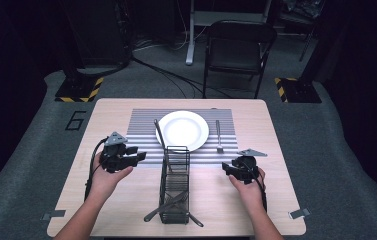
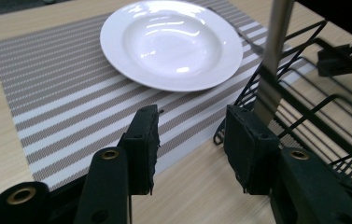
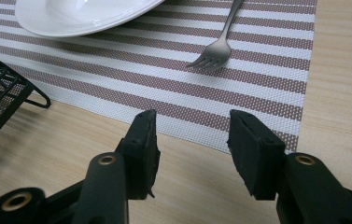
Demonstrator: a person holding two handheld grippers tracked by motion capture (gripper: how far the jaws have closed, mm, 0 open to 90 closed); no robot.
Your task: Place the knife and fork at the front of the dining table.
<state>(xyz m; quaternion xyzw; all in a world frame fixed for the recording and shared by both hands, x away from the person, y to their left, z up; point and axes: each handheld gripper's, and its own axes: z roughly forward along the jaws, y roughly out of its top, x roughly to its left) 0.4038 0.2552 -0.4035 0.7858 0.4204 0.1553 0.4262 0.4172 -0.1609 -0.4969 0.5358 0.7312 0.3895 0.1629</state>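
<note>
A white plate (image 1: 182,129) sits on a striped placemat (image 1: 141,131) at the table's middle back. A fork (image 1: 218,136) lies on the mat right of the plate, tines toward me. A black wire cutlery basket (image 1: 175,187) stands in front of the mat, with a knife (image 1: 160,134) leaning out of its far end and more cutlery at its near end. My left gripper (image 1: 138,156) is open, left of the basket, empty. My right gripper (image 1: 228,169) is open, right of the basket, empty. The plate (image 2: 171,42), knife blade (image 2: 269,79) and fork (image 3: 220,39) show ahead of the jaws.
The wooden table (image 1: 271,150) carries tape marks (image 1: 300,213) at its near corners. A black folding chair (image 1: 238,47) stands on the floor behind the table. Cables (image 1: 166,75) run across the floor there.
</note>
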